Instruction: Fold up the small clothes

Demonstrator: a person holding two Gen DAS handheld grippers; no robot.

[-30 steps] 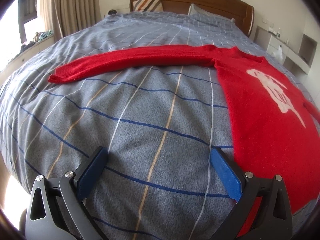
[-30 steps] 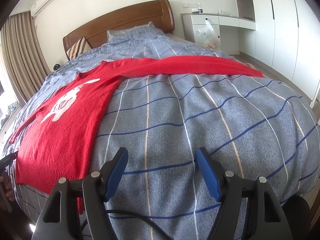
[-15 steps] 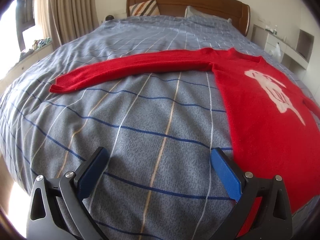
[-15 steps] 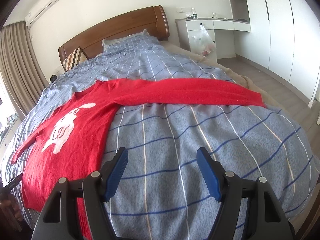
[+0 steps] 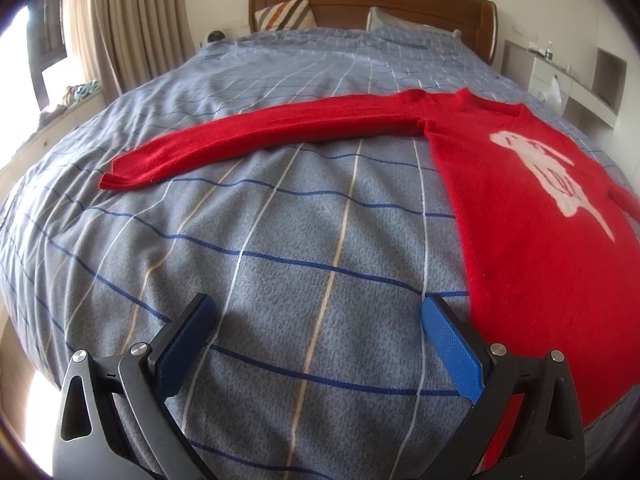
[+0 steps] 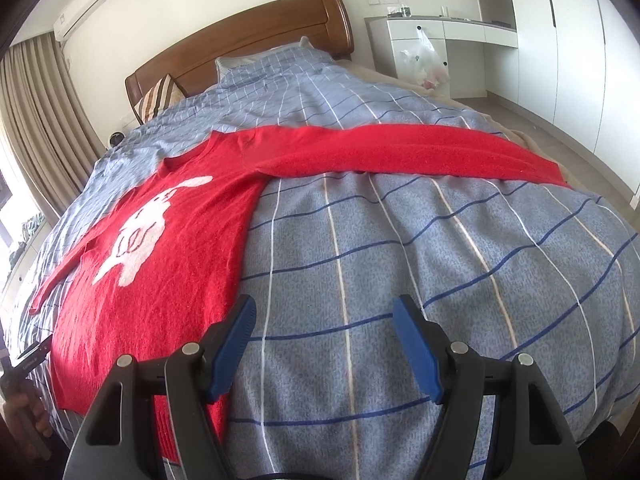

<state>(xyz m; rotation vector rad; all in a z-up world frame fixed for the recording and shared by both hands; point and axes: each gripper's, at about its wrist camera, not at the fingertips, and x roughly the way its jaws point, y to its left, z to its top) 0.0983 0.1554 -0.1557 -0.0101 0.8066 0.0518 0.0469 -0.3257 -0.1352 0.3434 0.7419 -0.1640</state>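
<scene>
My left claw (image 5: 316, 344) is spread wide and holds nothing. My right claw (image 6: 324, 344) is spread wide too, and it is empty. Both hang just over the bed (image 5: 280, 240), near its foot end.

The red sweater (image 5: 540, 240) lies flat on the bed, face up, between my two claws. Its two long sleeves are stretched straight out to the sides. One sleeve (image 5: 260, 136) points out past my left claw. The other sleeve (image 6: 420, 148) points out past my right claw. There is a white bunny picture (image 6: 140, 228) on the front.

I think the sweater is soft, floppy and light. It looks fuzzy, so I do not think it will slip out of my claws. It will droop and bunch up if I lift it by one spot only. I think the best places to pinch are the cuff (image 5: 120, 172) at each sleeve end, or the bottom corners. Nothing is folded yet.
</scene>
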